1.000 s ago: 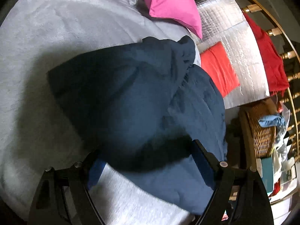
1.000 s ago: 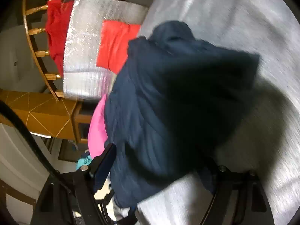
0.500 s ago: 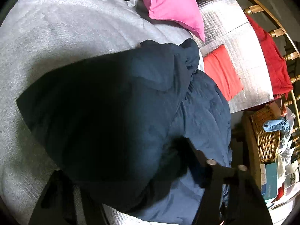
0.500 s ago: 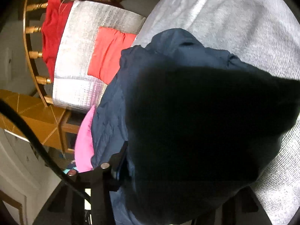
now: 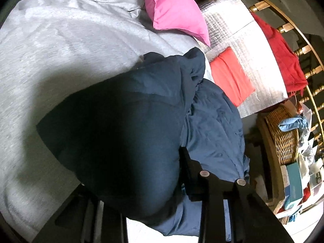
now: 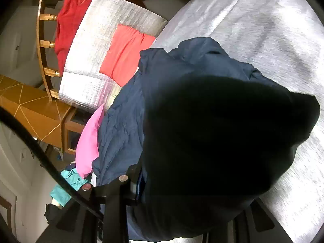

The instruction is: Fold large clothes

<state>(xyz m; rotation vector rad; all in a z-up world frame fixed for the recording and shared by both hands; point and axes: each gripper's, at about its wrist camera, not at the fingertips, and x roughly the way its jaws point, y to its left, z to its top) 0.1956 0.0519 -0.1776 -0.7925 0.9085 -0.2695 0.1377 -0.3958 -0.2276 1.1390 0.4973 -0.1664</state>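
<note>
Cloth fills the lower middle of both wrist views: a navy garment (image 5: 125, 141) (image 6: 212, 137) lies bunched on the grey bedcover (image 5: 60, 50) (image 6: 263, 30), its near fold draped over each tool. In the left wrist view the left gripper (image 5: 137, 206) has fabric bulging between its fingers (image 5: 202, 184), the left-hand finger hidden under the fold, so the jaws appear closed on the garment. In the right wrist view the right gripper (image 6: 182, 198) shows only one finger (image 6: 123, 184) at lower left, the dark fold covering the other; it too seems clamped on the cloth, though the pinch itself is hidden.

The garment's far edge reaches the upper middle of both frames, near a silver quilted mat (image 5: 243, 46) (image 6: 97, 60) with an orange cloth (image 5: 230, 75) (image 6: 125, 54) on it. A pink pillow (image 5: 174, 10) (image 6: 89, 139) sits beside the garment. Bare bedcover spreads to the upper left in the left view and to the upper right in the right view. A wicker basket (image 5: 283, 133) stands at the left view's right edge.
</note>
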